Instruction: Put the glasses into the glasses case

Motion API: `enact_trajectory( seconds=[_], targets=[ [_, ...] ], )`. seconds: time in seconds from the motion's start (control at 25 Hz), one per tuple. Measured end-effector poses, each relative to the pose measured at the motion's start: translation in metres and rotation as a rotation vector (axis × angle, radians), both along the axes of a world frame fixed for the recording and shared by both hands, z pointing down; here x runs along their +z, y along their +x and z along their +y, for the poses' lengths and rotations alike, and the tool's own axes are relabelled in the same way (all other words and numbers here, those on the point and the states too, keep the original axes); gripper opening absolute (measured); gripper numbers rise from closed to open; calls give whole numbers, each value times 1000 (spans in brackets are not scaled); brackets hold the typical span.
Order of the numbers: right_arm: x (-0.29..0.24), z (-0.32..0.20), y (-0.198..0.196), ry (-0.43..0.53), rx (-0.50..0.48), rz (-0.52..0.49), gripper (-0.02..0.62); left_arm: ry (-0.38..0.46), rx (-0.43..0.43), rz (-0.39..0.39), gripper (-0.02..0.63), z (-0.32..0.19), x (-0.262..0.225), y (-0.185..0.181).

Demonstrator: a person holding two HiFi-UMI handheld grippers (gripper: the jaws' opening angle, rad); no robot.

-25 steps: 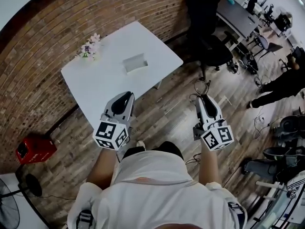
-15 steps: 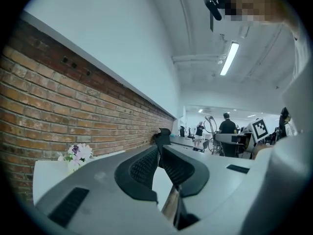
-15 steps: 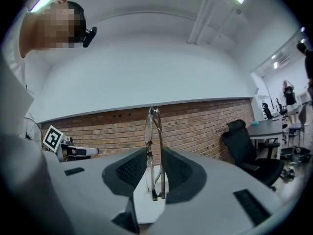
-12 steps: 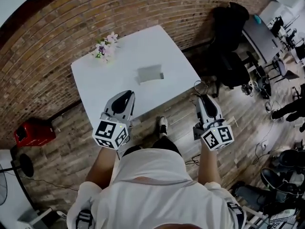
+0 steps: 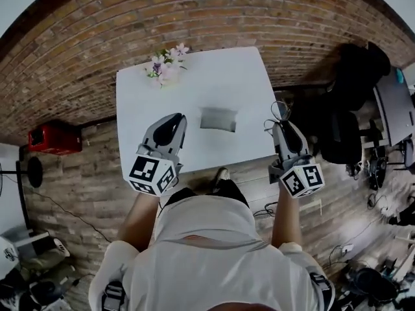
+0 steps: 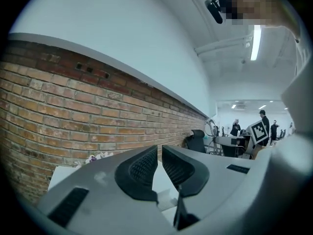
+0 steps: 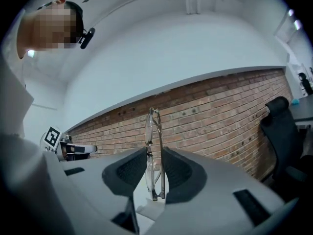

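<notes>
Risk, as I judged it: the frame could twist or slip out, because my right gripper (image 5: 284,127) pinched it on a narrow hold. A lens could also knock the rim of the glasses case (image 5: 218,119) on entry.

Glasses (image 7: 154,131): thin metal frame, clear lenses, folded. They stood upright and edge-on, clamped between my right jaws near the right edge of the white table (image 5: 142,102).

Case: grey, mid-table, well apart from the glasses.

Left gripper (image 6: 160,153): jaws slightly parted, nothing in them.
</notes>
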State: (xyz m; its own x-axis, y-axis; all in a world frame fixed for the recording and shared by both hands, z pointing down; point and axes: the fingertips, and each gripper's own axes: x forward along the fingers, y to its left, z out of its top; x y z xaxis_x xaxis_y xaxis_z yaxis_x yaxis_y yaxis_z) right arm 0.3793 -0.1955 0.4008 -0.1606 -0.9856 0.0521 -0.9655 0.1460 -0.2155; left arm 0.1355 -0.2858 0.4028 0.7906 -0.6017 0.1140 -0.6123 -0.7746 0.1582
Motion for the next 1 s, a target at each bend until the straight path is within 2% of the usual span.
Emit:
enact_trajectory(
  seconds=[0.12, 0.28, 0.6, 0.88, 1.0],
  targets=[
    [5, -28, 19, -10, -57, -35, 155, -12, -64, -15, 38, -13, 7, 7],
    [16, -58, 22, -50, -137, -22, 155, -57, -141, -20, 38, -22, 24, 2],
    [37, -98, -13, -137, -289, 38, 155, -99, -189, -17, 38, -39, 41, -24],
    [90, -117, -55, -324, -521, 118, 156, -121, -183, -33, 38, -37, 50, -41],
    [126, -120, -69, -436, -633, 230, 156, -129, -193, -32, 38, -37, 52, -44]
  ],
)
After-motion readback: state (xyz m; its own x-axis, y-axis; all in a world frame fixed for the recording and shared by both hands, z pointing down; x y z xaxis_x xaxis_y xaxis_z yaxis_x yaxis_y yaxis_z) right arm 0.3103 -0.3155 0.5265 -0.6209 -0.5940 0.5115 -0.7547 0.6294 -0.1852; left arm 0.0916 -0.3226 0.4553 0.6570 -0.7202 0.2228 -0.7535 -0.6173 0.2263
